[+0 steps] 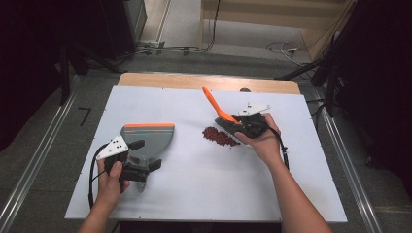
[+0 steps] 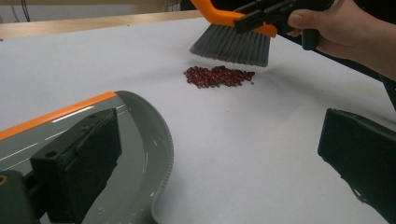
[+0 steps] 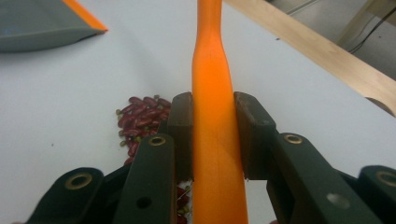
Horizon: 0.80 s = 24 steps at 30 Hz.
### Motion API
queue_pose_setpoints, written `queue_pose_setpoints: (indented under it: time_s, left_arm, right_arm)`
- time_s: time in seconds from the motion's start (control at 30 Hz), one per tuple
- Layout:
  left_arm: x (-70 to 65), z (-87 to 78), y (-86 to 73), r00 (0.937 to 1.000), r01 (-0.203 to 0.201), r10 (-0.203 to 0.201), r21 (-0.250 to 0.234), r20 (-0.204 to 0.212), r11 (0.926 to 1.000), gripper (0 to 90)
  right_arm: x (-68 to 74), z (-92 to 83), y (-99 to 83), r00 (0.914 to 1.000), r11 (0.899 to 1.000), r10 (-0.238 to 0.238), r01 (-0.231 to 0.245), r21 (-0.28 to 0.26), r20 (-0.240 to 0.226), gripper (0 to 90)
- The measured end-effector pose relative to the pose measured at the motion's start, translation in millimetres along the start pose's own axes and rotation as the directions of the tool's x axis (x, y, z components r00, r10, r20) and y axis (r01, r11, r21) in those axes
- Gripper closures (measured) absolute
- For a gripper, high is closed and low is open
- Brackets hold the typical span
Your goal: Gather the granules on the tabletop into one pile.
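A small brush with an orange handle [image 1: 212, 100] and grey bristles [image 2: 231, 45] is tilted just above and behind a pile of dark red beans [image 1: 219, 136]. My right gripper [image 1: 232, 120] is shut on that handle [image 3: 212, 140], with one pad pressed on each side. The beans [image 3: 140, 121] lie below and to the left of its jaws. A grey dustpan [image 1: 148, 138] with an orange front edge lies flat at the left. My left gripper [image 1: 145, 155] stands open over the pan's rear. One jaw is above the pan [image 2: 154, 135] and the other is well clear of it.
The white board [image 1: 194, 194] covers a wooden table whose far edge [image 1: 209, 80] shows behind it. Bare board separates the dustpan from the beans [image 2: 218, 76]. Cables lie on the floor beyond the table, and dark stands flank both sides.
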State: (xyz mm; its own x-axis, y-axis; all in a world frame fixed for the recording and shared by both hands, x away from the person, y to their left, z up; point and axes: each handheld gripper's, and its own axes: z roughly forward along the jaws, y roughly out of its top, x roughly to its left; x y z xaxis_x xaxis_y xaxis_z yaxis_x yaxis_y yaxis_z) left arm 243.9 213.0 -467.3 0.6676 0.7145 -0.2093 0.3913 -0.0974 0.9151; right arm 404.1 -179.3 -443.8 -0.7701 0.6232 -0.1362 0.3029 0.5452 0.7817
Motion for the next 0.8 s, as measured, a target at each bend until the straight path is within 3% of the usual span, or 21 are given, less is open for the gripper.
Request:
queue_pose_setpoints:
  time_s: [0.27, 0.47, 0.63, 0.8]
  left_arm:
    - [2.7, -3.7, 1.0, 1.0000, 0.002, -0.002, -0.016, -0.009, 0.9999, 0.0]
    - [2.0, -4.8, 1.7, 0.9999, 0.002, -0.002, -0.025, -0.014, 0.9997, 0.0]
    - [-1.9, -3.9, 1.1, 0.9994, -0.023, 0.022, -0.045, -0.027, 0.9987, 0.0]
    - [-2.8, -6.0, 0.8, 0.9992, -0.028, 0.026, -0.068, -0.030, 0.9973, 0.0]
  right_arm:
    - [1.3, -33.2, -6.1, 0.9931, 0.992, 0.117, -0.117, -0.046, -0.006, 69.0]
    - [7.9, -59.5, -25.5, 0.9843, 0.983, 0.177, -0.176, -0.059, -0.002, 69.0]
    - [9.5, -84.1, -47.3, 0.9611, 0.958, 0.276, -0.276, -0.079, -0.017, 69.0]
    - [11.7, -105.4, -70.7, 0.9448, 0.941, 0.328, -0.326, -0.091, 0.009, 69.0]
